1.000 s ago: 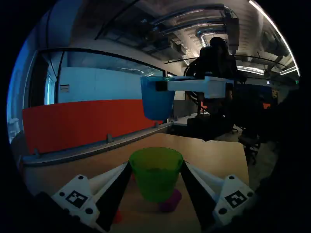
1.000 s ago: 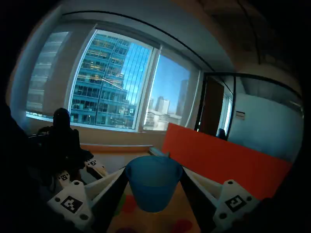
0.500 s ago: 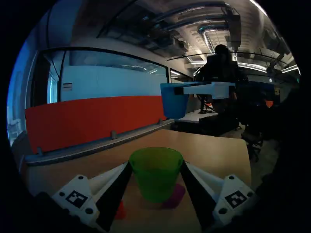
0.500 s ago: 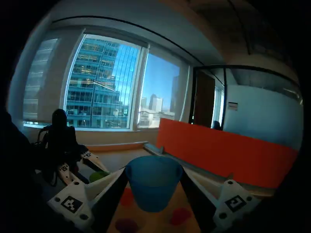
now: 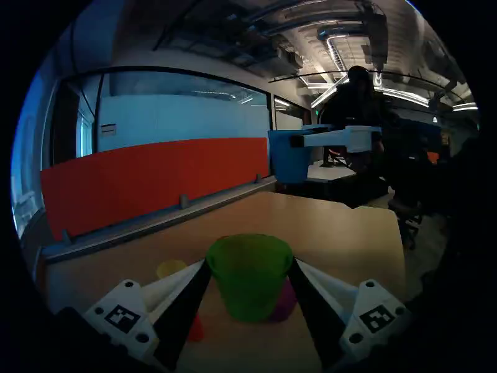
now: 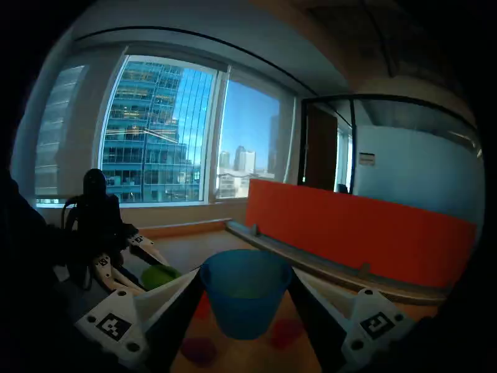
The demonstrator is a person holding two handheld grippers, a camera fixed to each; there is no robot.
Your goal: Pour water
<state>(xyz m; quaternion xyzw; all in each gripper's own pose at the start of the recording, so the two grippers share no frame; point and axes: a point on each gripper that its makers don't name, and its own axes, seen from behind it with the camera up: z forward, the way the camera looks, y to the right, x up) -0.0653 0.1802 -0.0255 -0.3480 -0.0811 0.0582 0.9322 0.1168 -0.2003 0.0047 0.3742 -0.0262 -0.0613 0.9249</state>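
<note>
Now, green cup [image 5: 250,283]: upright, low over the worktop [image 5: 335,230], can't tell if it touches it.
Left hand-held gripper [image 5: 248,268]: mine, pinching the green cup, one finger pressed on each side.
Blue cup [image 6: 245,299]: upright, rim level; in left gripper view it hangs well above the worktop, farther off & to the right of the green cup.
Right hand-held gripper [image 6: 245,276]: mine too, pinching the blue cup, both fingers on its sides.
Water: can't tell if either cup has any.
Spots: yellow spot [image 5: 171,268], red spot [image 5: 196,326] & purple spot [image 5: 286,301] on the light-wood worktop, all close round the green cup.
Partition [image 5: 149,174]: orange, runs along the worktop's far edge.
Window [image 6: 161,130]: tall towers & blue sky outside, seen in right gripper view.
</note>
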